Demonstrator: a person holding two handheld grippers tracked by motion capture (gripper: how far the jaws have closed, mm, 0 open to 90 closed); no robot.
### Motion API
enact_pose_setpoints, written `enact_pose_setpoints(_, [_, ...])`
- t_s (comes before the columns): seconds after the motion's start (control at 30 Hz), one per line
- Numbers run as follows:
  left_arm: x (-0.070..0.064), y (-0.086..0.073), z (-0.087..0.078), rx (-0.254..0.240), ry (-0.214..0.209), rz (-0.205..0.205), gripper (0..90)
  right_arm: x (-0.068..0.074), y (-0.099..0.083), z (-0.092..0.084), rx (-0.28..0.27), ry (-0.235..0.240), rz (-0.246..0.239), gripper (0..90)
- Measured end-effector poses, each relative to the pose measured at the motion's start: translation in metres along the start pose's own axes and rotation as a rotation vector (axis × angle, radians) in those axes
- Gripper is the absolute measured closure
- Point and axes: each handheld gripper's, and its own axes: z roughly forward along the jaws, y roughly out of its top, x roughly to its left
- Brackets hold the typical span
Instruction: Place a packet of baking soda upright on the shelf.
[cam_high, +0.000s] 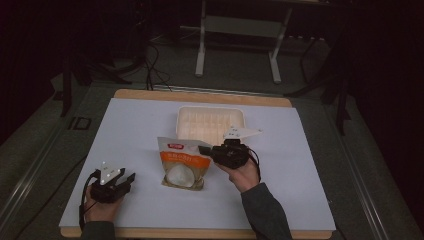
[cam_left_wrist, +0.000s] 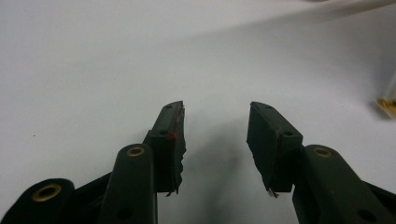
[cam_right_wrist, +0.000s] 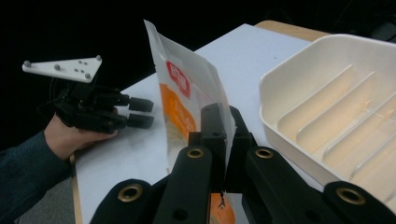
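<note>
An orange and white snack bag (cam_high: 181, 162) lies mid-table with its right top corner raised. My right gripper (cam_high: 205, 149) is shut on that edge of the bag (cam_right_wrist: 187, 93), which stands up thin between the black jaws of the right gripper (cam_right_wrist: 225, 140). My left gripper (cam_high: 131, 178) rests at the front left of the table, open, with nothing between its jaws; in its own view the left gripper (cam_left_wrist: 215, 133) has bare white table between the pads. The left gripper (cam_right_wrist: 140, 112) also shows in the right gripper view, held by a hand in a dark sleeve.
A white ribbed tray (cam_high: 184, 120) sits just behind the bag; its rim (cam_right_wrist: 275, 88) is close on the right of my right gripper. The white mat (cam_high: 300, 165) covers a wooden table (cam_high: 200, 95). A corner of the bag (cam_left_wrist: 387, 106) shows at the right edge of the left gripper view.
</note>
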Motion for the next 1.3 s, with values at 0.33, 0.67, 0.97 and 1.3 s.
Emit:
enact_pose_setpoints(0.33, [0.000,0.000,0.000,-0.001,0.002,0.003,56.0,-0.001,0.001,-0.009,-0.036,-0.015,0.020,90.0])
enact_pose_setpoints(0.67, [0.000,0.000,0.000,-0.002,0.002,0.002,55.9,-0.002,0.003,-0.018,-0.062,-0.033,0.020,90.0])
enact_pose_setpoints(0.97, [0.000,0.000,0.000,-0.004,0.004,0.001,55.9,-0.007,0.003,-0.030,-0.090,-0.061,0.033,90.0])
enact_pose_setpoints(1.3, [0.000,0.000,0.000,-0.003,0.004,0.001,55.8,-0.013,0.002,-0.044,-0.124,-0.087,0.064,90.0])
